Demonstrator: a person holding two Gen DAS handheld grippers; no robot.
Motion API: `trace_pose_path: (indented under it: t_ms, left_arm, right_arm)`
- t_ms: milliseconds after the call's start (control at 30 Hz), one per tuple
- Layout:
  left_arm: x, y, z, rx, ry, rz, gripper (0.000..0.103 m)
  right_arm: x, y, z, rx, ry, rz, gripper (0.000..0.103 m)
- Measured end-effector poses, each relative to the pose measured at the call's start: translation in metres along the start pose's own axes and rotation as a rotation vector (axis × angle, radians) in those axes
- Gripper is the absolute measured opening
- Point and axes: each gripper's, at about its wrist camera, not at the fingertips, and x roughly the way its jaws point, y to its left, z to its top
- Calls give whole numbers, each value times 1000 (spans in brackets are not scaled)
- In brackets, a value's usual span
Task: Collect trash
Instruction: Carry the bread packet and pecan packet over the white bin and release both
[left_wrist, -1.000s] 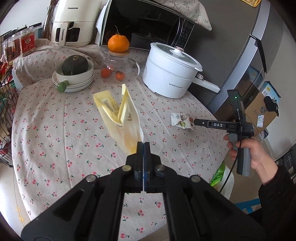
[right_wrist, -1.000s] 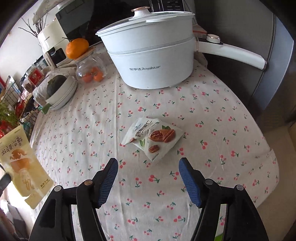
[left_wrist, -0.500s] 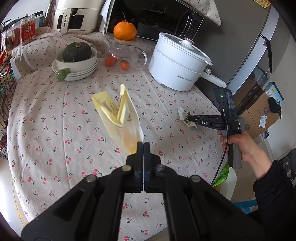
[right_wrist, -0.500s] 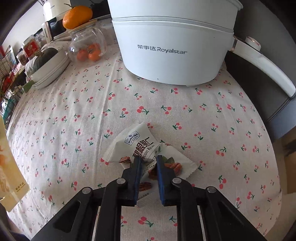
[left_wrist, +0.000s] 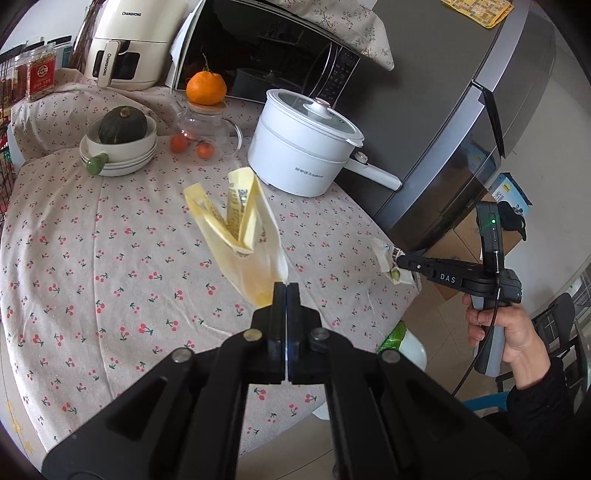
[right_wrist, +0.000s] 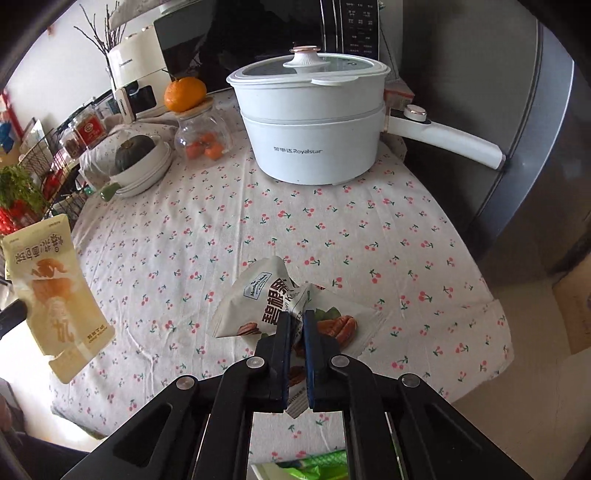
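My left gripper (left_wrist: 286, 291) is clamped tight on the bottom corner of a yellow snack bag (left_wrist: 243, 236), held up off the cherry-print tablecloth (left_wrist: 110, 258). My right gripper (right_wrist: 298, 325) has just been closing and now pinches the white pecan packet (right_wrist: 266, 299), which is crumpled between the pads and lifted above the cloth in front of the white electric pot (right_wrist: 314, 122), near the table's edge.

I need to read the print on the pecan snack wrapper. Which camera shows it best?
The right wrist view: the pecan wrapper fills the centre, front face up, pinched in the right gripper. The left wrist view shows it only as a small crumpled scrap seen edge-on at that gripper's tip.
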Motion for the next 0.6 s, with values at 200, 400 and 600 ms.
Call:
trace_pose_path:
  t_ms: [200,400,600]
  left_arm:
    - [6,-40,-16,71,34,-74,0]
    - [21,-77,-32,126,96,-162,0]
    - [42,-127,-51,251,174,-294,0]
  right_arm:
    - [-53,-11,-53,40,10,-4,7]
    - [-69,-46,-110,132,59,-18,7]
    - [-79,-87,-135,223,59,-55,7]
